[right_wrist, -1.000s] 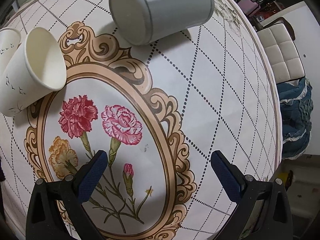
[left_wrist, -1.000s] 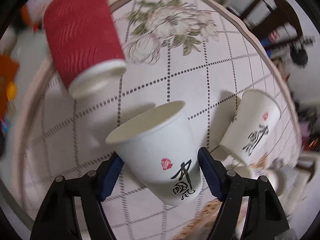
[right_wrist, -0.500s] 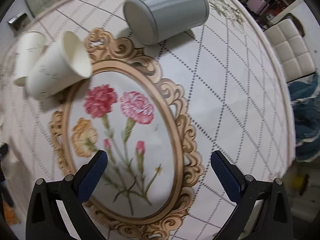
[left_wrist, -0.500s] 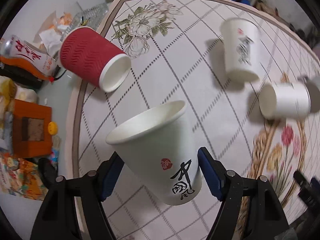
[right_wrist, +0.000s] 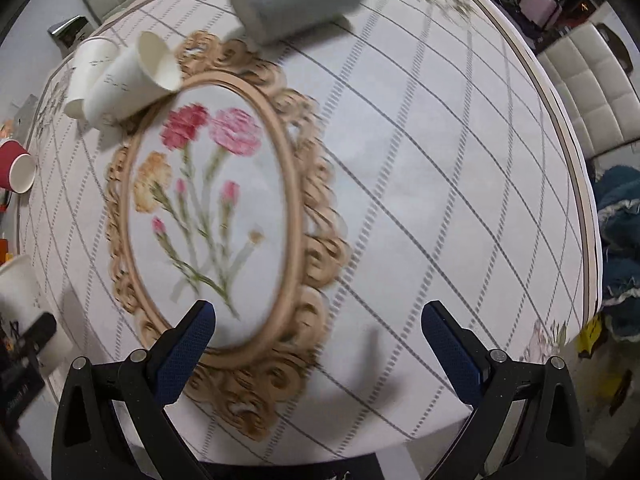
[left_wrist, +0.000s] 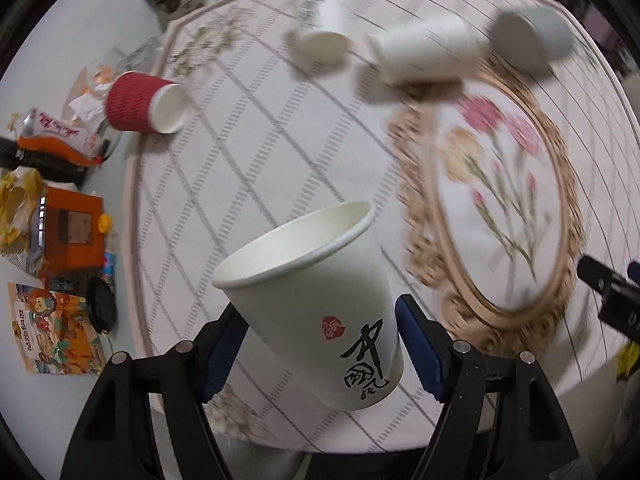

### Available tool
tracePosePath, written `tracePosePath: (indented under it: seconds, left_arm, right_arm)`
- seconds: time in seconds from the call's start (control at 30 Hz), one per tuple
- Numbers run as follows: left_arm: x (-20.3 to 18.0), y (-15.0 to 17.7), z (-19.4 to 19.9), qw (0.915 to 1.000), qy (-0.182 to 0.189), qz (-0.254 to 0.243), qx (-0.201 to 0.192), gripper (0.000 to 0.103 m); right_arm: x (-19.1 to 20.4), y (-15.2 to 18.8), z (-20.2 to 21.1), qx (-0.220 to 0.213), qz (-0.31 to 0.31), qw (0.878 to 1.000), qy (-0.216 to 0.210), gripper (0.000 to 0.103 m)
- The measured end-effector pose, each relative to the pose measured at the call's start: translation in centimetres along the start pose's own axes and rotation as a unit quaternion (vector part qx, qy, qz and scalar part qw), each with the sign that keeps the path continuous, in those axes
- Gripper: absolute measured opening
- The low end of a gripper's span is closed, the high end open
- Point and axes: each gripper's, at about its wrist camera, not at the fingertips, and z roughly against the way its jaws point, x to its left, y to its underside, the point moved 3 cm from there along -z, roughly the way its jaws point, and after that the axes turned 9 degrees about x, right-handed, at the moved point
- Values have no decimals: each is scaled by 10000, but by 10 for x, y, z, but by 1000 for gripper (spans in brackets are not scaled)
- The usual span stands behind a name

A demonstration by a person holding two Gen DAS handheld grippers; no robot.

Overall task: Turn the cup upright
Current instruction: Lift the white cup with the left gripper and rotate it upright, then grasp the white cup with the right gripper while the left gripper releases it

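In the left wrist view, the left gripper [left_wrist: 320, 344] has its jaws clamped on the white cup [left_wrist: 316, 304], one blue pad on each side of its lower wall. The cup is held above the counter [left_wrist: 248, 168] with its open mouth up and tilted away to the left, its red stamp and black lettering facing the camera. Far ahead and left of the jaws a red cup [left_wrist: 140, 103] lies on its side near the counter's edge. Ahead of the jaws a second white cup [left_wrist: 322, 38] and, right of it, a third white cup [left_wrist: 424, 50] lie on their sides, with a grey cup [left_wrist: 528, 38] further right, all blurred.

In the right wrist view, the right gripper [right_wrist: 318, 340] has its jaws wide apart with nothing between them, over the flower picture [right_wrist: 212, 200] printed on the counter. The held cup shows at the far left edge, and the grey cup lies on its side far ahead of the jaws.
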Motion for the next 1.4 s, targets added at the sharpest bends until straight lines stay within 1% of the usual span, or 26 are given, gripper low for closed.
tracePosePath:
  seconds: [0.17, 0.3, 0.37, 0.47, 0.5, 0.53, 0.6, 0.63, 0.7, 0.73, 0.77, 0.8, 0.87, 0.97, 1.03, 1.1, 1.17, 1.23, 1.3, 1.4]
  left_arm:
    - [-47, 13, -7, 9991, 147, -349, 174, 72]
    - [-72, 7, -17, 9974, 320, -578, 282, 72]
    - [-80, 2, -23, 9958, 488, -665, 404, 73]
    - [-83, -6, -29, 9930, 851, -630, 522, 73]
    - [-82, -9, -32, 9920, 954, -588, 578, 75]
    - [-81, -11, -34, 9911, 1043, -538, 630, 82]
    - [-77, -15, -38, 9896, 1173, -478, 687, 91]
    - [-74, -17, -40, 9891, 1217, -453, 694, 92]
    - [-69, -19, -44, 9882, 1283, -428, 724, 93]
    - [-65, -21, -46, 9878, 1310, -396, 747, 93]
    - [-63, -22, -47, 9872, 1351, -371, 762, 93]
    - [-61, -22, -48, 9866, 1399, -345, 770, 93]
    - [-53, -18, -49, 9856, 1482, -285, 766, 93]
    - [-36, -18, -42, 9837, 1638, -175, 721, 93]
    - [-20, -17, -27, 9822, 1787, -56, 570, 93]
    - [0, -16, -8, 9823, 1838, 135, 321, 93]
    - [26, -9, 11, 9843, 1722, 377, 49, 93]
    - [51, 4, 26, 9883, 1354, 681, -181, 93]
    - [71, 16, 33, 9909, 972, 859, -346, 93]
    - [84, 33, 27, 9931, 418, 1009, -425, 93]
  right_arm:
    - [-38, 11, -12, 131, -210, 9997, 27, 103]
    - [-64, 19, -15, 202, -398, 9990, 39, 103]
    - [-73, 21, -15, 224, -429, 9988, 75, 103]
    - [-87, 23, -16, 256, -539, 9982, 110, 103]
    - [-92, 24, -16, 258, -579, 9979, 116, 103]
    - [-100, 24, -17, 260, -611, 9977, 123, 103]
    - [-109, 25, -16, 269, -698, 9972, 94, 103]
    - [-112, 25, -16, 269, -715, 9970, 84, 103]
    - [-117, 27, -14, 273, -682, 9972, 99, 103]
    - [-112, 31, -11, 282, -663, 9973, 105, 103]
    - [-100, 27, -13, 290, -663, 9973, 117, 103]
    - [-100, 26, -12, 293, -663, 9973, 107, 103]
    - [-86, 16, -15, 290, -670, 9973, 116, 103]
    - [-76, 18, -15, 292, -657, 9973, 113, 103]
    - [-71, 16, -10, 276, -630, 9976, 97, 103]
    - [-64, 14, -2, 256, -579, 9980, 85, 103]
    - [-57, 13, 7, 234, -481, 9985, 79, 103]
    - [-44, 11, 17, 207, -324, 9992, 105, 103]
    - [-30, 10, 28, 179, -116, 9997, 146, 103]
    - [-2, 11, 42, 154, 267, 9994, 143, 103]
